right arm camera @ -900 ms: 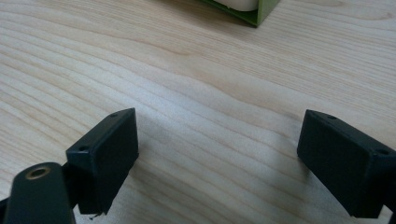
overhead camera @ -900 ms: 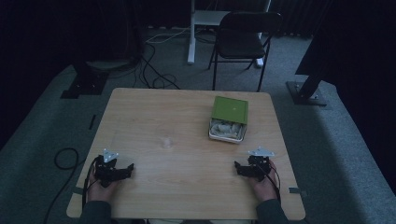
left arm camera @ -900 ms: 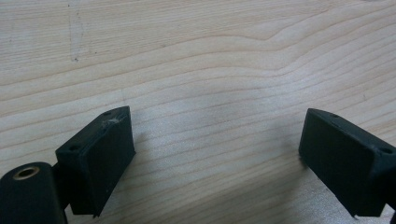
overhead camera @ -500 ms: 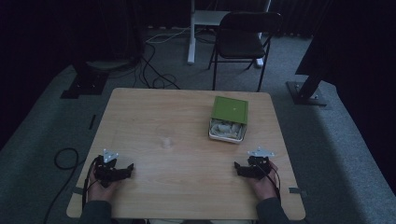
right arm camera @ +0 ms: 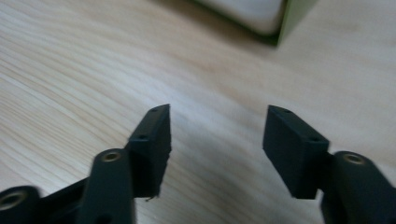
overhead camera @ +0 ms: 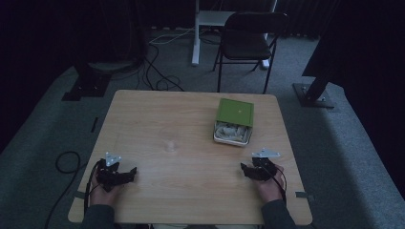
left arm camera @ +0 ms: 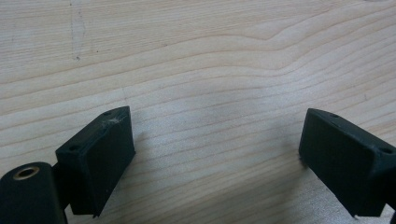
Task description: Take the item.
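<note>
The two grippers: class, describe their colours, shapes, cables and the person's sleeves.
Both the left gripper and right gripper are black, each topped by a grey three-cornered plate and trailing a dark cable. Each claw has two blocky black jaws with small screw holes. The sleeves are dark grey.

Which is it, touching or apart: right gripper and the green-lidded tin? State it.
Apart. In the high view, bare table separates the right gripper from the tin; in the right gripper view its open jaws hold nothing, the tin beyond them.

Your light wooden desk [overhead camera: 191,124] fills the frame's centre; right of centre on it lies a white tray [overhead camera: 231,135], its green lid [overhead camera: 235,112] half slid back.
</note>
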Motion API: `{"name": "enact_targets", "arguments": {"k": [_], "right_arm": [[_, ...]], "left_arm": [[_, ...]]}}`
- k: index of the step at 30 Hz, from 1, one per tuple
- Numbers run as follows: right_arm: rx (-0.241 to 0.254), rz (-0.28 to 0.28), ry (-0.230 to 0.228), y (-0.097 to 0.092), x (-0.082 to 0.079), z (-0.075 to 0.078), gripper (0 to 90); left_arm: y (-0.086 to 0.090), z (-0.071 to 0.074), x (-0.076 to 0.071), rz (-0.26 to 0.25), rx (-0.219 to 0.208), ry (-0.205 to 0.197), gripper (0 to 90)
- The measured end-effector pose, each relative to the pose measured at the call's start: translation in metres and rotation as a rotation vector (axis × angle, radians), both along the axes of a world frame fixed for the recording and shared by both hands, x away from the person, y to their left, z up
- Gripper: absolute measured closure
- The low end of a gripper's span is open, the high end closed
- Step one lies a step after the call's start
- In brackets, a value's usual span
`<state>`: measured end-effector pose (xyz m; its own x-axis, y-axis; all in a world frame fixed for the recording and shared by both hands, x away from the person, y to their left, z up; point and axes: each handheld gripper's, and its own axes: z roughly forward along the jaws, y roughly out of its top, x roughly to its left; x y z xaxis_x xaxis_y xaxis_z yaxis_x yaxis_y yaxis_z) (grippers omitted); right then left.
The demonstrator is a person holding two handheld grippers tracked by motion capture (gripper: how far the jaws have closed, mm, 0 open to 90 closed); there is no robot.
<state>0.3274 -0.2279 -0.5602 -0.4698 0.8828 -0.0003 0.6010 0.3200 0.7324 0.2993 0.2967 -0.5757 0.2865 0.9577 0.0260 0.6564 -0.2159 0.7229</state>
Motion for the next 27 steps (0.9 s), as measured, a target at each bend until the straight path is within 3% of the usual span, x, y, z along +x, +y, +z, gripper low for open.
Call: {"name": "enact_targets", "arguments": {"k": [7,8,23,27], "right_arm": [[0.023,0.042,-0.049,0.0,0.0,0.011,50.9],[0.016,0.066,-0.076,0.003,0.002,0.015,53.5],[0.011,0.097,-0.135,0.012,0.013,0.027,51.0],[0.033,0.098,-0.15,0.013,0.017,0.029,50.5]], "left_arm": [[0.0,0.0,0.0,0.0,0.0,0.0,11.1],[0.0,0.0,0.0,0.0,0.0,0.0,11.1],[0.0,0.0,0.0,0.001,0.001,0.0,11.2],[0.0,0.0,0.0,0.002,0.0,0.001,11.2]]}}
